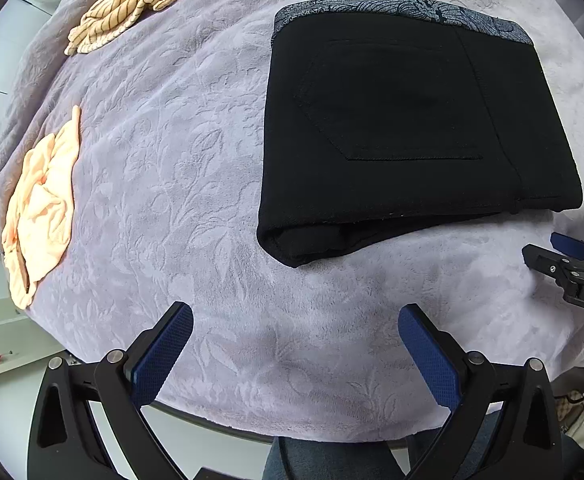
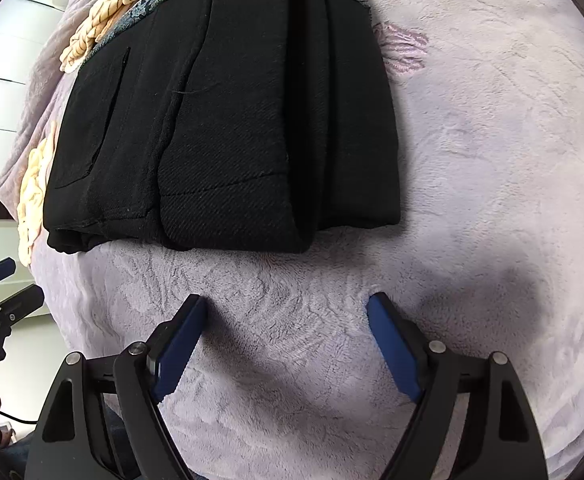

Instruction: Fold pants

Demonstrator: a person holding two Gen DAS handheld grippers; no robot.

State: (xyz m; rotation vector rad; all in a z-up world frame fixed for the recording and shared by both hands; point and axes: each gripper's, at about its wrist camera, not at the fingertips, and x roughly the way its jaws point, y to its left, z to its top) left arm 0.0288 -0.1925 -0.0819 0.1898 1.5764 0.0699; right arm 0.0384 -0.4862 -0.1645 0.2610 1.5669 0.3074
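Both my left gripper (image 1: 294, 316) and right gripper (image 2: 286, 306) gape empty over the lilac embossed blanket (image 1: 196, 184), near the folded black pants (image 1: 412, 128); peach garments (image 1: 40, 208) lie apart.

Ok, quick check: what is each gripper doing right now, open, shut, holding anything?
Left gripper: open, empty, short of the folded black pants.
Right gripper: open, empty, over the blanket.
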